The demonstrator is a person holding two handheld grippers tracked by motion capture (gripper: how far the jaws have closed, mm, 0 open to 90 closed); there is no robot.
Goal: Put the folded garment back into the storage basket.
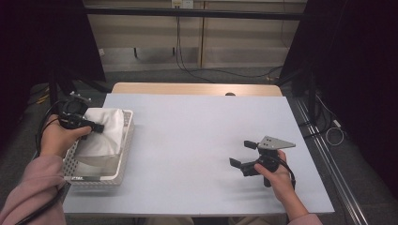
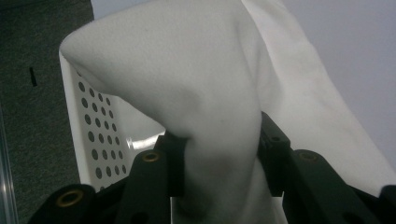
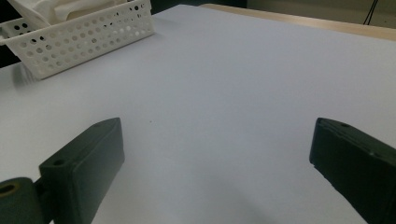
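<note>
Hand-held gripper [image 2: 219,158], white cloth [image 2: 196,79]; lettering unreadable.

Soft overhead light fell evenly on the table [image 1: 197,140]; its surroundings stayed dark. The white cloth [image 2: 187,70] looked grey, dim and blurred at close range.

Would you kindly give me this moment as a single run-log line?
left hand-held gripper: shut on white cloth over basket | right hand-held gripper: open, nothing between its jaws, over table
</note>
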